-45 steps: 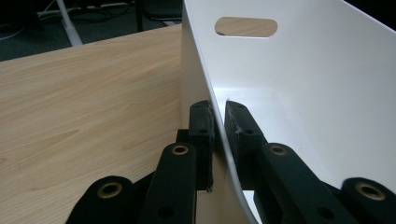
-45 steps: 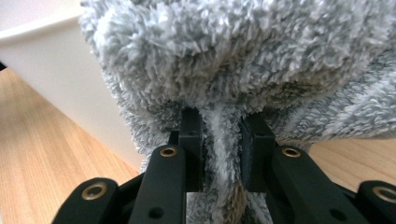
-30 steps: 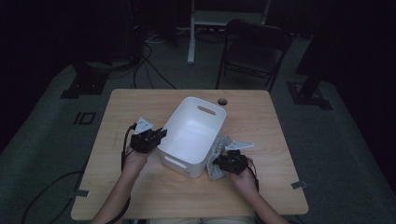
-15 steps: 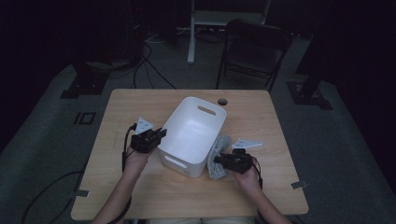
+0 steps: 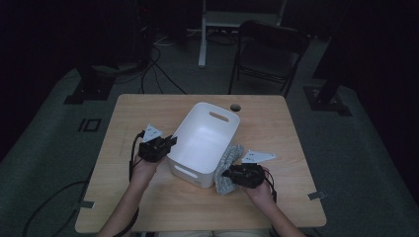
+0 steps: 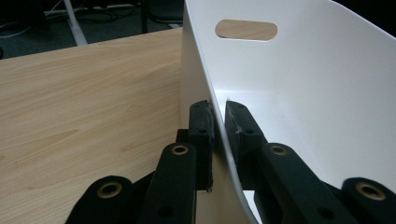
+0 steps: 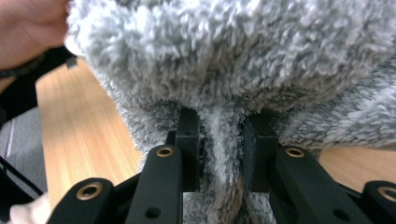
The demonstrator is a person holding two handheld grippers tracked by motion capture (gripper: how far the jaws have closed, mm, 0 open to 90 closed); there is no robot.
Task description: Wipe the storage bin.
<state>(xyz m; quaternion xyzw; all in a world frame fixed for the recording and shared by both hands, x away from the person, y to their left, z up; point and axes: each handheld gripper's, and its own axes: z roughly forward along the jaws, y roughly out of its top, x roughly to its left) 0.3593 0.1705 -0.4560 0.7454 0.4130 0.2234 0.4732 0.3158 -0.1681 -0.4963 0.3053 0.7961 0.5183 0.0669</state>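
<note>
The right hand-held gripper (image 5: 228, 174), pinching a fold of the grey fleecy cloth (image 5: 227, 165), sits just beside the right wall of the white bin (image 5: 205, 140) on the worktop (image 5: 286, 128), while the left hand-held gripper (image 5: 170, 141) clamps the bin's left rim.

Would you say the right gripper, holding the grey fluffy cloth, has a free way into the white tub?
Probably yes: the right gripper pinches the cloth right beside the tub, whose open top looks empty; only the near wall must be cleared.
</note>
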